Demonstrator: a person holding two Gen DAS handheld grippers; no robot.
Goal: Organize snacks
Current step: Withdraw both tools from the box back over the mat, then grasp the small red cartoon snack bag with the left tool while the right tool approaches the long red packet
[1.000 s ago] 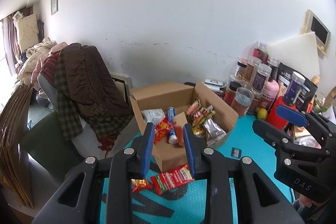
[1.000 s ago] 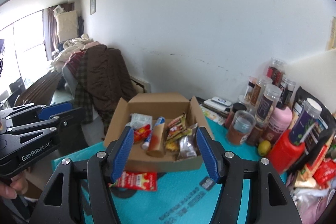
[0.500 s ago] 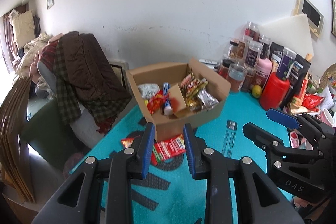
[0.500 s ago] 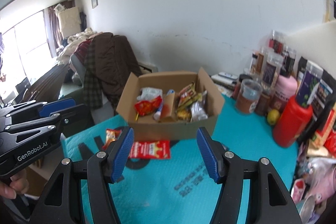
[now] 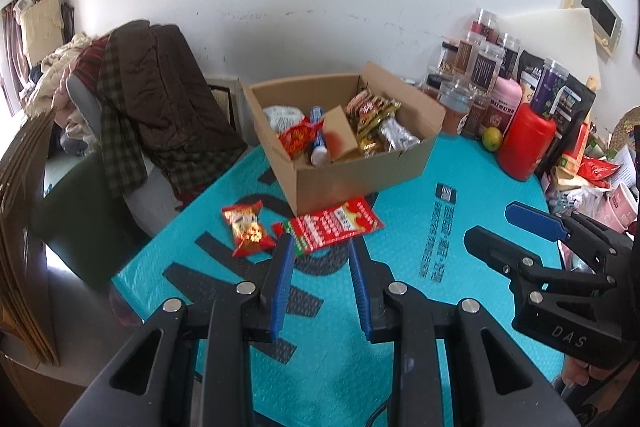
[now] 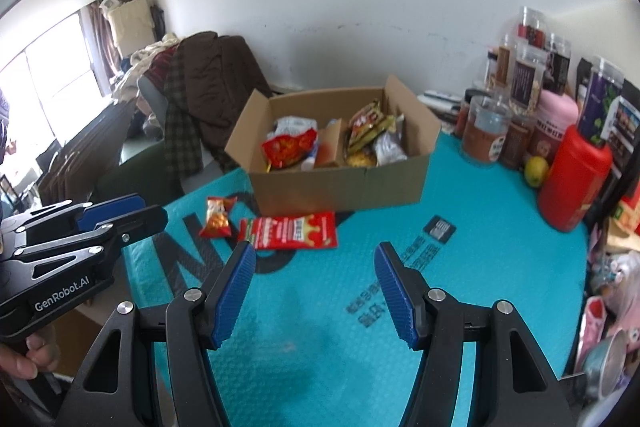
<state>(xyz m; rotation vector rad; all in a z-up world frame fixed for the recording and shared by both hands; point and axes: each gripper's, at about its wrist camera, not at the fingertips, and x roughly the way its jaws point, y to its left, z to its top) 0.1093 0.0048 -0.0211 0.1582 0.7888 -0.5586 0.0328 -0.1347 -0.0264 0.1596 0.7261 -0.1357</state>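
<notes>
Left gripper (image 5: pixel 320 247) empty, hovering just short of red packet (image 5: pixel 334 225).

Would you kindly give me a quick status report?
Left gripper shut, right gripper open, both empty. Two snack packets on the mat before the box. Nothing in the way.

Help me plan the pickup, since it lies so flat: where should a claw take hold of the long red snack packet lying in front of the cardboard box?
Probably the near long edge of the red snack packet, approached from above on the open mat side. It lies flat, so only an edge gives purchase, and the cardboard box blocks its far side.
</notes>
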